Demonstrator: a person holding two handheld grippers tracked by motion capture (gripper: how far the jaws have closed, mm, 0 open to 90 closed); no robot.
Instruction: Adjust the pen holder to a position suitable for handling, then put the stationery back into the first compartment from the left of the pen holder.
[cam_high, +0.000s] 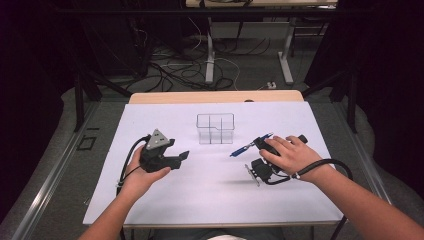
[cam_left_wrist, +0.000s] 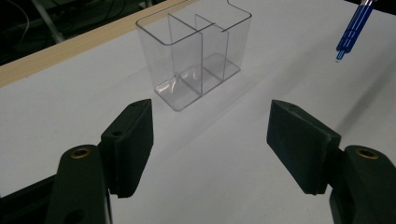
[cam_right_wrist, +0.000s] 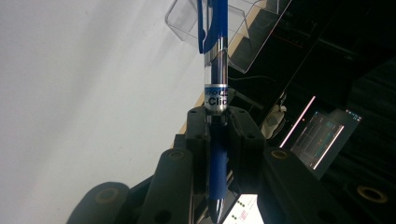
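Observation:
A clear plastic organiser (cam_high: 215, 128) with several compartments stands upright at the middle back of the white table top (cam_high: 200, 195). My left gripper (cam_high: 181, 158) hovers left of it, and in the left gripper view its jaws (cam_left_wrist: 210, 126) stand open with nothing between them, pointing at the organiser (cam_left_wrist: 196, 51). My right gripper (cam_high: 261, 143), under the person's hand, is right of the organiser and shut on a blue click pen (cam_high: 248, 146). In the right gripper view the pen (cam_right_wrist: 215, 70) is pinched across its barrel between the pads (cam_right_wrist: 217, 126), with the organiser (cam_right_wrist: 233, 37) beyond.
The blue pen's tip (cam_left_wrist: 353, 29) hangs in the air at the upper right of the left gripper view. A wooden edge (cam_high: 215, 96) runs along the table's far side. Beyond it lie cables and desk legs (cam_high: 210, 65) on the floor.

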